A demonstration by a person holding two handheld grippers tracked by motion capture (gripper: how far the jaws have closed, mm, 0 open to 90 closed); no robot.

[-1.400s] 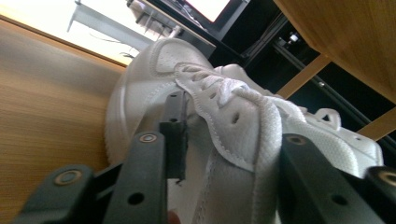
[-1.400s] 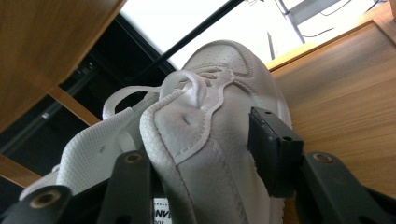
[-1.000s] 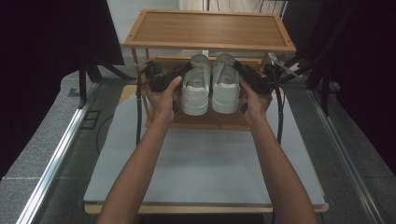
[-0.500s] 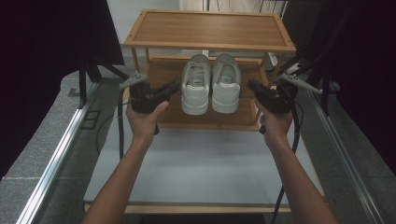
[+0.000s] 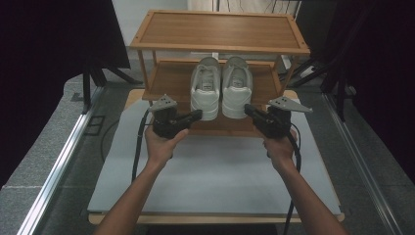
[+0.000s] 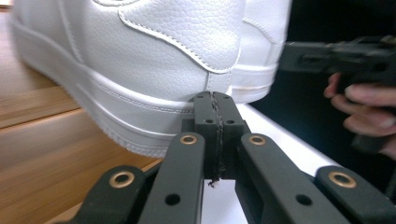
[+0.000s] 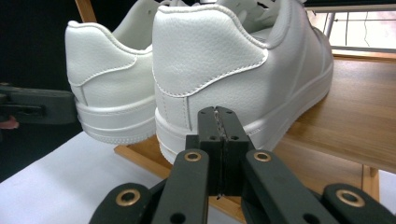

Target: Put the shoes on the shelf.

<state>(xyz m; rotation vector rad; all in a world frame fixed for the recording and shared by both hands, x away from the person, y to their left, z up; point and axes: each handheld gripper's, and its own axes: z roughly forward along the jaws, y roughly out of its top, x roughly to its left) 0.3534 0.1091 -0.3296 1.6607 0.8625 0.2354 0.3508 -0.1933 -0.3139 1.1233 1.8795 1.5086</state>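
White pebbled leather, stitched seams, thick rubber sole: the pair of sneakers (image 5: 221, 88) stood side by side on the lower shelf (image 5: 171, 81) of the wooden shoe rack (image 5: 220, 29), heels toward me and slightly overhanging the shelf's front edge. I judged each shoe light, with a firm heel counter and stiff sole but a softer collar; the smooth leather could slip under hard pads. The best hold looked to be the padded heel collar or the sole sidewall, not the laces.

Left gripper (image 5: 195, 115) sat just beside the left sneaker's (image 6: 140, 60) heel, jaws having just closed, pressed together on nothing. Right gripper (image 5: 248, 109) likewise: just closed, empty, near the right sneaker's (image 7: 224, 70) heel.

The rack stood at the far end of a pale grey table top (image 5: 215, 181), matte and flat. Grey floor and dark drapes surrounded the table.
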